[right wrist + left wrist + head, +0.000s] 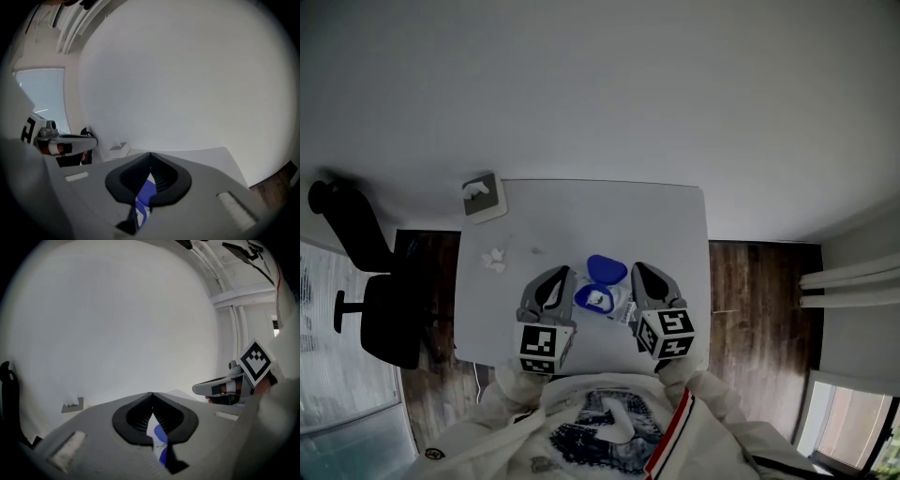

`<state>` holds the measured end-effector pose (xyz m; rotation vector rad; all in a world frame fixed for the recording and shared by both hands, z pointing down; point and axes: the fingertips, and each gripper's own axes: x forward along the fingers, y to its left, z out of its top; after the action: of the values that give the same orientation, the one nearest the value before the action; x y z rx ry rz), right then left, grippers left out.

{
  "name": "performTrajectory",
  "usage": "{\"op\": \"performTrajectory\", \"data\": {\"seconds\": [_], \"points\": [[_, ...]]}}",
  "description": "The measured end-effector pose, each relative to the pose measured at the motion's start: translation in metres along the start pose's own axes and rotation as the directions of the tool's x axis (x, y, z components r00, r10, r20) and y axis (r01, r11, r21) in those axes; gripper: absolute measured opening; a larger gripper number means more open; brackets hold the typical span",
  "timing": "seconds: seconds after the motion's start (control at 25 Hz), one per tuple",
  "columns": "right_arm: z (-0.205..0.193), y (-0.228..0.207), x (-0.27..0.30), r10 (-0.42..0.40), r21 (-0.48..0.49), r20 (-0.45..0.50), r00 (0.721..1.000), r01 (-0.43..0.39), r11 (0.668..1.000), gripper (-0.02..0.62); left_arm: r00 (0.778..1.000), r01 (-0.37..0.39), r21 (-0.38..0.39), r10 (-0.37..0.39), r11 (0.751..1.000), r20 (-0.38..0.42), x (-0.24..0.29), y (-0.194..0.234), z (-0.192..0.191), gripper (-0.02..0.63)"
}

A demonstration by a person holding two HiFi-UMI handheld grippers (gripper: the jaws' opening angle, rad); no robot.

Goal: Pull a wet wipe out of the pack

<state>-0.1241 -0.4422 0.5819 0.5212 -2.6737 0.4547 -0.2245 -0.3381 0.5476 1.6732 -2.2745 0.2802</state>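
Pack point(596, 300) near-centre on table point(675, 216), long axis roughly left–right, blue lid point(606, 268) flipped open toward far side. Left gripper point(565, 276) and right gripper point(638, 270) flanking it — both closed, tips meeting.

The far half of the desk point(656, 216) lies bare, leaving open passage from the far and right sides. A small box point(484, 197) stands at the far left corner, and crumpled white scraps point(494, 259) lie nearer on the left. By the near edge, the pack point(602, 298) with its open blue lid point(606, 268) fills the gap between the left claw point(555, 275) and the right claw point(641, 271). An office chair point(380, 300) crowds the floor left of the desk.
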Motion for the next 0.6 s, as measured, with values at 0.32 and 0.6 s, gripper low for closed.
{"op": "performTrajectory", "data": {"seconds": [0.32, 0.6], "points": [[-0.032, 0.008, 0.008, 0.087, -0.051, -0.104, 0.991, -0.093, 0.994, 0.056, 0.999, -0.027, -0.006, 0.027, 1.0, -0.027, -0.004, 0.001, -0.007, 0.005], [-0.059, 0.031, 0.009, 0.223, -0.087, -0.193, 0.955, -0.243, 0.966, 0.212, 0.999, -0.025, -0.008, 0.025, 1.0, -0.044, -0.006, -0.001, -0.011, 0.005]]}}
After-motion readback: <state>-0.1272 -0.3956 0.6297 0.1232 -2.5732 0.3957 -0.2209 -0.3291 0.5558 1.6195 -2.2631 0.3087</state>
